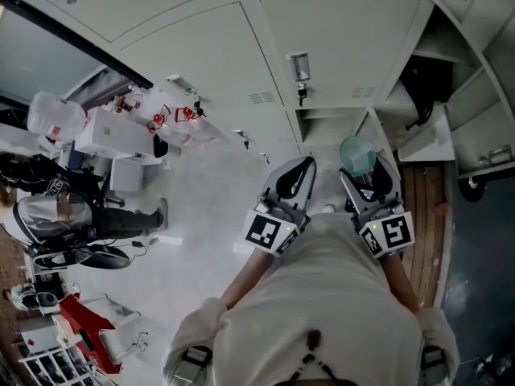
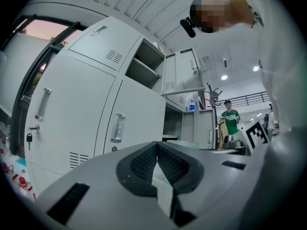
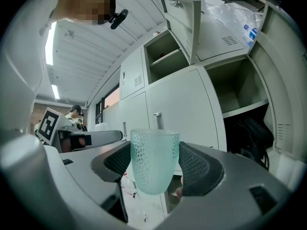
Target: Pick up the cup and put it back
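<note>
A translucent teal cup with a dimpled wall stands upright between the pads of my right gripper, which is shut on it. In the head view the cup is held up in front of the grey lockers by the right gripper. My left gripper hangs beside it, to the left. In the left gripper view the left gripper has its pads meeting at the tips, with nothing between them.
Grey lockers fill the front. Open compartments lie at the right, and one holds a dark bag. A locker door hangs open above. A person in green stands far off. Clutter sits at the left.
</note>
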`<action>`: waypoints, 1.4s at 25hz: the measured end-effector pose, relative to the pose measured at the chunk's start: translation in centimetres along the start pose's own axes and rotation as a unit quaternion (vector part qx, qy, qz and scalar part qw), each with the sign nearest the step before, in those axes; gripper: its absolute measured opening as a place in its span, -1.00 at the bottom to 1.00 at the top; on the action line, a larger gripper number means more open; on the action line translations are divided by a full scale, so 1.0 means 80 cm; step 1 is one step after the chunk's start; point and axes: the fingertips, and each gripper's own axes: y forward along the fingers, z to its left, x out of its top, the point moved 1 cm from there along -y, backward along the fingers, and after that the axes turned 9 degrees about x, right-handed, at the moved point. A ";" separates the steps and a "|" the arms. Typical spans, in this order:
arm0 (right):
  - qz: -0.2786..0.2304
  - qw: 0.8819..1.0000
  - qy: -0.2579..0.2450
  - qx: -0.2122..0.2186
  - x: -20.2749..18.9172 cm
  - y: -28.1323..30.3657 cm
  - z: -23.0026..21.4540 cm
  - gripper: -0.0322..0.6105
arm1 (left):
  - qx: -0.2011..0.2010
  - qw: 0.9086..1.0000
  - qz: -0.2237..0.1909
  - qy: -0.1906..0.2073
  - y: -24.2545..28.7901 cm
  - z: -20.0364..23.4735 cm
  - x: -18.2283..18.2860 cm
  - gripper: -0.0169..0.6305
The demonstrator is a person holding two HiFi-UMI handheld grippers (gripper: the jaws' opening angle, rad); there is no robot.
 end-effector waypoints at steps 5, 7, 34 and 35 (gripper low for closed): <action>0.005 1.000 -0.004 -0.004 0.000 0.003 -0.001 0.07 | -0.003 1.000 -0.005 0.001 0.003 -0.001 0.005 -0.92; 0.005 1.000 -0.002 -0.008 0.005 0.005 -0.003 0.07 | -0.001 1.000 -0.007 0.005 0.005 0.001 0.008 -0.92; -0.068 0.991 -0.114 0.010 0.464 0.150 -0.073 0.07 | 0.045 0.998 -0.034 0.013 0.022 0.027 0.061 -0.92; -0.059 0.991 -0.116 0.008 0.472 0.164 -0.079 0.07 | 0.045 0.998 -0.034 0.013 0.022 0.028 0.061 -0.92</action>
